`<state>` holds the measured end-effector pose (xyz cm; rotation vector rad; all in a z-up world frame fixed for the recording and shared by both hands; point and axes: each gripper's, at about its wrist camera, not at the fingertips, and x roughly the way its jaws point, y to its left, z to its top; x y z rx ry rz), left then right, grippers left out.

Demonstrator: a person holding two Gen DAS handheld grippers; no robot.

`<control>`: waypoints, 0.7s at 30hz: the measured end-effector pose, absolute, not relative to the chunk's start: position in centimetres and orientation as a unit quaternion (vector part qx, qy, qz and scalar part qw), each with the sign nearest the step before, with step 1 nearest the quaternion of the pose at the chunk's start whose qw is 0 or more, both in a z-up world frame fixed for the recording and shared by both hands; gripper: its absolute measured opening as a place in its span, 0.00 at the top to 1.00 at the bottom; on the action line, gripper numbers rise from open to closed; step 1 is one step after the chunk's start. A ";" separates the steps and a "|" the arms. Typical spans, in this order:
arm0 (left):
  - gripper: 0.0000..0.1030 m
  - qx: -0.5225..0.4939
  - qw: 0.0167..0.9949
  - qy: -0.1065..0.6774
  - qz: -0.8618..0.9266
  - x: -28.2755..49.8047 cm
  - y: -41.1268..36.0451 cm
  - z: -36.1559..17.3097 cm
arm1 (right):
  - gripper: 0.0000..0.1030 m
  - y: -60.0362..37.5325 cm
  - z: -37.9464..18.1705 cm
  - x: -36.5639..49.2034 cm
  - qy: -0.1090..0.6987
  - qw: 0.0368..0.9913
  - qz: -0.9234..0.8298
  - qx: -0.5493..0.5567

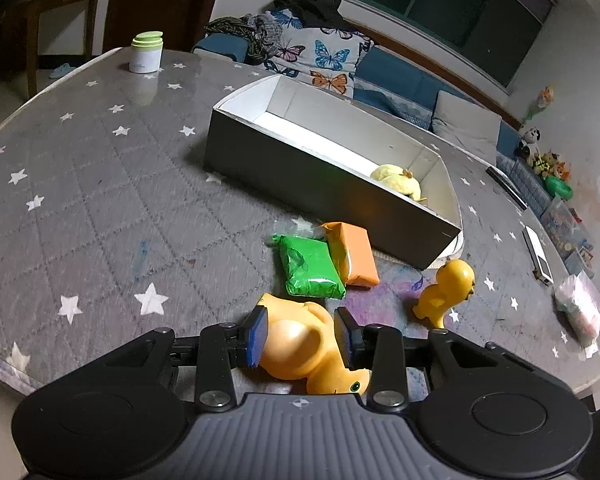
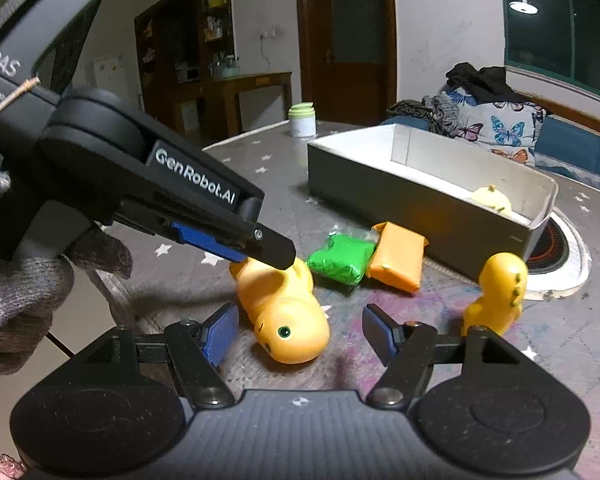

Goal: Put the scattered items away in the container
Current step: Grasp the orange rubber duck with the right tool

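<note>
The left gripper (image 1: 302, 334) has its two blue pads on either side of the body of a large yellow toy duck (image 1: 300, 344) lying on its side on the table (image 1: 100, 200); the pads seem to touch the duck's flanks, but whether they truly press on it cannot be told. In the right wrist view, that gripper comes down from the upper left, held by a hand in a grey knitted glove (image 2: 16, 296), and its finger lies over the duck's back. The right gripper (image 2: 300, 330) stands open, its pads spread well apart on either side of the duck's head (image 2: 296, 328), touching nothing. Just beyond the duck lie a green packet (image 1: 310, 266) and an orange packet (image 1: 354, 254), side by side and touching. To the right of them a smaller yellow duck (image 1: 446, 288) stands upright, near the corner of the box. The box (image 1: 300, 176), grey outside and white inside, sits further back on the star-patterned grey cloth, and a pale yellow soft toy (image 1: 398, 182) already lies inside at its right end. A white jar with a green lid (image 1: 146, 52) stands at the far edge of the table, well apart from everything else.
</note>
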<state>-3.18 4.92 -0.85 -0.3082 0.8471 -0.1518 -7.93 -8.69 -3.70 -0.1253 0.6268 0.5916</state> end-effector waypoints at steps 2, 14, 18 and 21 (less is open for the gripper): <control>0.63 -0.157 0.896 0.410 -0.073 -3.2 5.1 -0.9 | 0.32 -8.4 -4.0 -7.8 0.308 0.904 0.289 -0.065; 0.63 -0.250 0.873 0.414 -0.066 -3.0 7.7 -1.7 | 0.33 -6.8 -5.0 -7.5 0.324 0.889 0.310 -0.088; 0.62 -0.274 0.868 0.410 -0.061 -2.7 8.1 -2.0 | 0.33 -6.4 -4.9 -7.8 0.323 0.886 0.320 -0.093; 0.62 -0.294 0.862 0.408 -0.064 -2.5 8.3 -2.0 | 0.33 -6.4 -4.9 -7.6 0.325 0.885 0.321 -0.089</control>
